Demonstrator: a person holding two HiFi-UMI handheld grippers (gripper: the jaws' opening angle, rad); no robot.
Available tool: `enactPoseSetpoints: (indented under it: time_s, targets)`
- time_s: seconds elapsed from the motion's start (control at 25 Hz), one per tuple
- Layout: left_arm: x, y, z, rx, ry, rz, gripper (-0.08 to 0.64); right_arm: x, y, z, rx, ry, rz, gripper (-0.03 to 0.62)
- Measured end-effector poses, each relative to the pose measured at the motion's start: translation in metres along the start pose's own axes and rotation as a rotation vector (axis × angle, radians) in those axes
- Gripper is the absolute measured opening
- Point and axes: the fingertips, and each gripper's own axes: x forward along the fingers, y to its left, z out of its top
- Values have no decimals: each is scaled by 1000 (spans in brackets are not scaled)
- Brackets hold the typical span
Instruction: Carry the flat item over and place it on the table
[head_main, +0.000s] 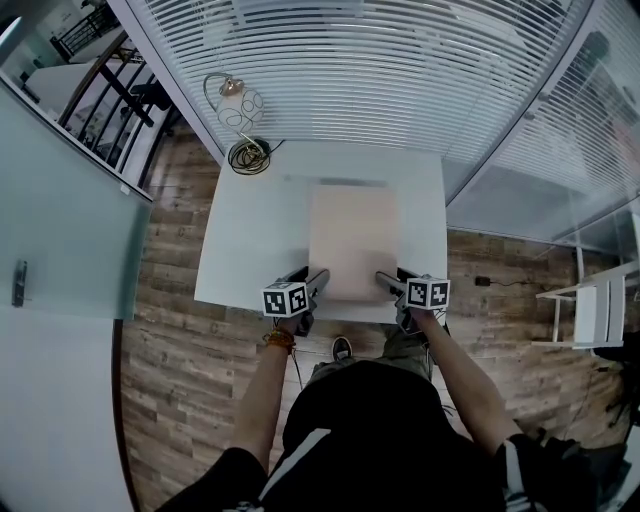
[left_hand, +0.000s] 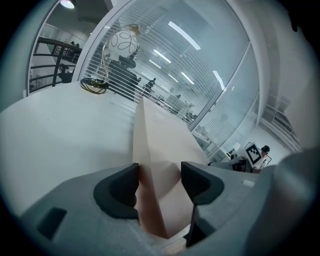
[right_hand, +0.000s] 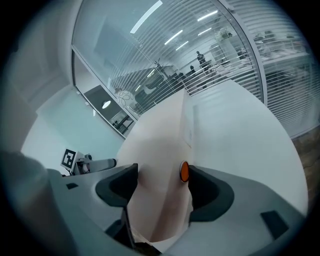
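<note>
The white table (head_main: 250, 240) fills the middle of your head view, with slatted glass walls behind it and wood flooring around it. A pale beige board (head_main: 352, 240) hangs over the table's right half, long side running away from you. Its near edge reaches the table's front edge. I cannot tell whether its far end touches the tabletop or sits just above it.

The board looks thin, flat and stiff, and probably light enough that weight is no worry. Its smooth faces could slide in the pads, and a sheet this long may sag or swing if one end drops first. Holding it at the two near corners, as you do now, looks right. Keep both ends level as you lower it.

Your forearms reach forward nearly parallel, elbows bent, wrists at the table's front edge. A bracelet (head_main: 279, 340) shows on your left wrist.

Your left gripper (head_main: 315, 280) takes the board's near left corner. Its jaws are drawn in to a narrow gap with the board (left_hand: 160, 150) filling it, a pad against each face. Your right gripper (head_main: 390, 283) does the same at the near right corner. There the board (right_hand: 160, 145) sits between the closed-in pads, and an orange dot (right_hand: 184, 171) on one pad presses against it.

A wire-frame lamp (head_main: 240, 115) stands at the table's far left corner, well apart from the board.
</note>
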Motion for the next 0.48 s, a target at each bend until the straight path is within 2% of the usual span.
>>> enactPoseSetpoints:
  time_s: [0.48]
  targets:
    - [4,9,-13,-31,17,18,275,4,-7,-13,52,23,-4,288]
